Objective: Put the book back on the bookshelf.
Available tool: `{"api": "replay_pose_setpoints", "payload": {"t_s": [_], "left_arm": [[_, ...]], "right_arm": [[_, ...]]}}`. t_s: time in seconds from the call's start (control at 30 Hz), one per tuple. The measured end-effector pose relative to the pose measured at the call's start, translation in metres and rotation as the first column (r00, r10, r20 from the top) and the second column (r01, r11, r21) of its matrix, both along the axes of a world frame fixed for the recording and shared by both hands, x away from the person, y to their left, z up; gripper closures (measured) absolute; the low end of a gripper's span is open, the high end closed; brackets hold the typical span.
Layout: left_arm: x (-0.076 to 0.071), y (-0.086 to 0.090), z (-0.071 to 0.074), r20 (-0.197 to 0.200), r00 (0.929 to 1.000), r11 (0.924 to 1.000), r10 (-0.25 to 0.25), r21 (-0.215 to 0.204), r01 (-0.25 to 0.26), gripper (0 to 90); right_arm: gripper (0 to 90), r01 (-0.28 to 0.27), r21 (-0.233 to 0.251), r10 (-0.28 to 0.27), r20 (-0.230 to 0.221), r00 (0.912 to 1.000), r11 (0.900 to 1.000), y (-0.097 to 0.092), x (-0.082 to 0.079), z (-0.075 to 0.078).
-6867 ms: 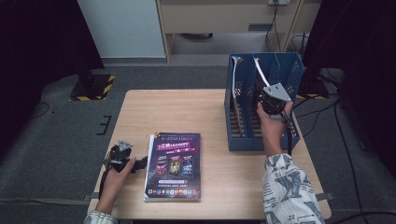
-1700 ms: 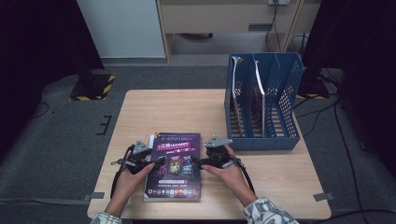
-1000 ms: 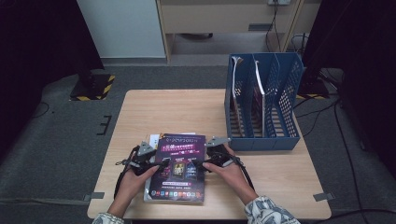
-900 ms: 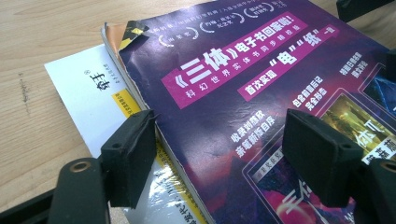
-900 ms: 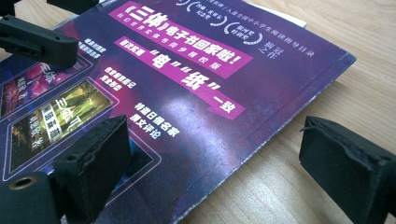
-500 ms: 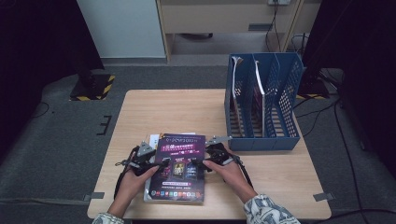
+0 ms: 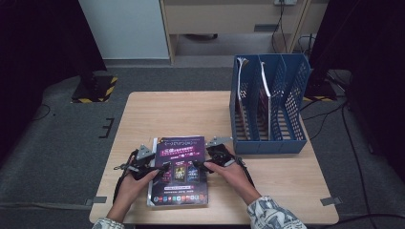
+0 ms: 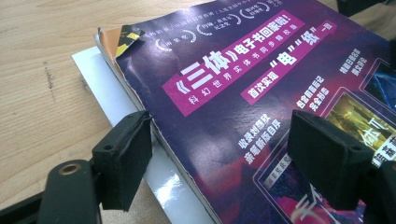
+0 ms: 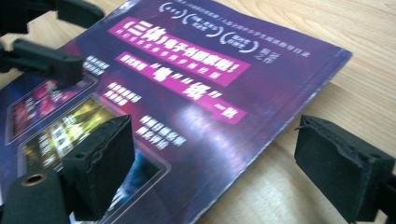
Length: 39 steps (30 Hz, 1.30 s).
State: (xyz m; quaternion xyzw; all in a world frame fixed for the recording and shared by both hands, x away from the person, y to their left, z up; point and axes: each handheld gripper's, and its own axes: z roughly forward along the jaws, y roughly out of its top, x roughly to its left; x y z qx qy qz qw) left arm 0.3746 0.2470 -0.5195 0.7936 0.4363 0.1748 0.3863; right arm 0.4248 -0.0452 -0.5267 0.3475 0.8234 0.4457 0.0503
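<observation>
High view, nearest first: noted a purple magazine [image 7: 179,171] flat on the worktop [image 7: 191,114], close to the person's edge. Found the left gripper [image 7: 164,168] at its left edge and the right gripper [image 7: 200,165] at its right edge.

Left gripper view: saw jaws spread wide, gripping nothing, one over the cover and one outside the spine edge, above a white sheet [image 8: 116,98] protruding from under the magazine. Logged a torn, folded corner [image 8: 122,36] at the far end of that edge.

Right gripper view: saw jaws equally wide and empty, astride the opposite edge, outer one over bare wood.

Risks, as judged:
- Could pinch the cover alone rather than the full thickness, and so crease or tear it, worse near the damaged corner.
- Might catch the white sheet too, or drag it askew.
- Might lose hold on the glossy cover.
- Could bow the magazine through uneven lift between the two hands.

Room: little margin between magazine and near worktop edge, so judged a pull toward the person risky. Plenty of bare worktop left of and beyond the magazine. Farther right, marked a blue file rack [image 7: 267,109] just beyond the right gripper, a collision hazard on any swing that way. Saw papers [image 7: 264,90] upright in its left slots; rightmost slot looked free, though could not confirm.
</observation>
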Motion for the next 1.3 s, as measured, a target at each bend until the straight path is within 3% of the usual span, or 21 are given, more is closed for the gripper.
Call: {"api": "replay_pose_setpoints", "payload": {"t_s": [0.13,0.3,0.5,0.57,0.67,0.83,1.13,1.3], "left_arm": [[0.0,0.0,0.0,0.001,1.0,1.0,-0.001,-0.001,0.001,21.6],[0.0,0.0,-0.001,0.004,1.0,1.0,-0.002,-0.003,0.002,21.6],[0.0,0.0,-0.001,0.003,1.0,1.0,-0.002,-0.005,0.002,21.7],[0.0,0.001,-0.001,0.003,1.0,1.0,-0.004,-0.004,0.004,21.8],[-0.001,0.001,-0.001,0.005,1.0,1.0,-0.001,-0.007,0.001,21.9],[-0.001,0.002,-0.001,0.005,1.0,1.0,-0.002,-0.009,0.002,22.0],[-0.001,0.003,-0.002,0.006,1.0,0.9999,-0.005,-0.011,0.005,22.1],[-0.001,0.003,-0.002,0.011,0.9999,0.9999,-0.004,-0.014,0.004,22.2]], "right_arm": [[11.2,0.005,-0.004,-0.005,-0.028,0.9996,1.0,0.0,0.008,-0.006],[10.6,0.002,0.04,0.001,-0.075,0.9972,0.9992,-0.001,0.014,-0.011],[13.9,-0.015,0.057,0.019,-0.068,0.9975,0.9983,0.003,0.012,-0.013],[17.2,-0.021,0.067,0.027,-0.086,0.9959,0.9975,0.002,0.012,-0.012],[22.6,-0.026,0.065,0.03,-0.051,0.9983,0.9975,0.001,0.01,-0.006],[23.2,-0.049,0.123,0.05,-0.004,0.9987,0.9912,0.006,0.005,0.015],[19.1,-0.127,0.11,0.134,-0.056,0.9894,0.9857,0.029,0.007,0.014],[19.8,-0.144,0.096,0.149,-0.052,0.9875,0.985,0.043,0.005,0.01]]}}
